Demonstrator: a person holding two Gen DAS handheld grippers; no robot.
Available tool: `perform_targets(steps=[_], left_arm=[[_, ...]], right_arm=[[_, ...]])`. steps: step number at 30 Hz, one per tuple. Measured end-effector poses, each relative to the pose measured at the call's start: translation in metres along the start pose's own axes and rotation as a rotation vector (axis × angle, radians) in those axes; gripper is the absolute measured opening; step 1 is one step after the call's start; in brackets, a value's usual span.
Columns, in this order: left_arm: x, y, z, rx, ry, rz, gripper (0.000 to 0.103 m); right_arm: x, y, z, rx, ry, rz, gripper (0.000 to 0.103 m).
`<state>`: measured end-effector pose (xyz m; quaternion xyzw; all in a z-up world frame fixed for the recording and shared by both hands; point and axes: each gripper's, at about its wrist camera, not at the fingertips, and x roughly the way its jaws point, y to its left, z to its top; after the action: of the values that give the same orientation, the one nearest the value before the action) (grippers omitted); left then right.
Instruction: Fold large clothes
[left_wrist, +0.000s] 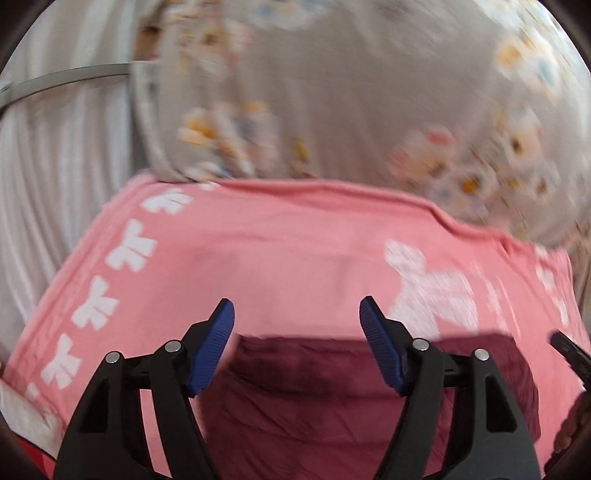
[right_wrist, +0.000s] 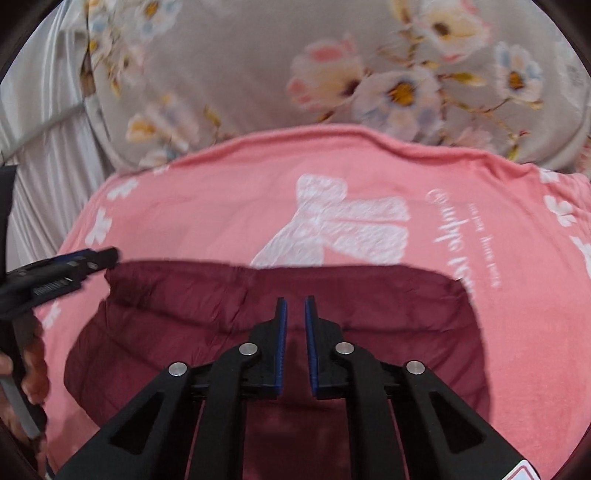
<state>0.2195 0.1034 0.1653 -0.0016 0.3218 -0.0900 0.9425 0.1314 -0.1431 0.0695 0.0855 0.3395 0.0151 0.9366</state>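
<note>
A folded dark maroon garment (right_wrist: 332, 295) lies flat on top of a pink shirt (right_wrist: 221, 206) with white bow prints. In the left wrist view the maroon garment (left_wrist: 332, 376) lies just below my left gripper (left_wrist: 297, 310), which is wide open and empty above it. The pink shirt (left_wrist: 277, 258) spreads beyond. My right gripper (right_wrist: 294, 301) hovers over the middle of the maroon garment with its jaws nearly closed and nothing between them. The left gripper's tip (right_wrist: 92, 258) shows at the left of the right wrist view.
Both garments rest on a grey floral bedsheet (right_wrist: 240, 74), which also shows in the left wrist view (left_wrist: 351, 92). White pleated fabric (left_wrist: 55, 166) and a metal rail (left_wrist: 66, 79) lie to the left, past the bed's edge.
</note>
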Motion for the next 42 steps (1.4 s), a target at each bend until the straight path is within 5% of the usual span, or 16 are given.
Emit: perform_targets(steps=[5, 9, 22, 42], left_arm=[[0.061, -0.051, -0.043, 0.077, 0.181, -0.045, 0.061], [0.104, -0.064, -0.069, 0.107, 0.263, -0.001, 0.059], [0.158, -0.035, -0.078, 0.028, 0.279, 0.052, 0.061], [0.168, -0.027, -0.095, -0.015, 0.208, 0.041, 0.063]], right_arm=[[0.043, 0.003, 0.000, 0.005, 0.087, 0.003, 0.004], [0.074, 0.001, 0.007, 0.023, 0.130, 0.006, 0.003], [0.133, 0.004, 0.003, 0.037, 0.191, 0.015, 0.000], [0.125, 0.002, 0.001, 0.097, 0.168, 0.010, 0.000]])
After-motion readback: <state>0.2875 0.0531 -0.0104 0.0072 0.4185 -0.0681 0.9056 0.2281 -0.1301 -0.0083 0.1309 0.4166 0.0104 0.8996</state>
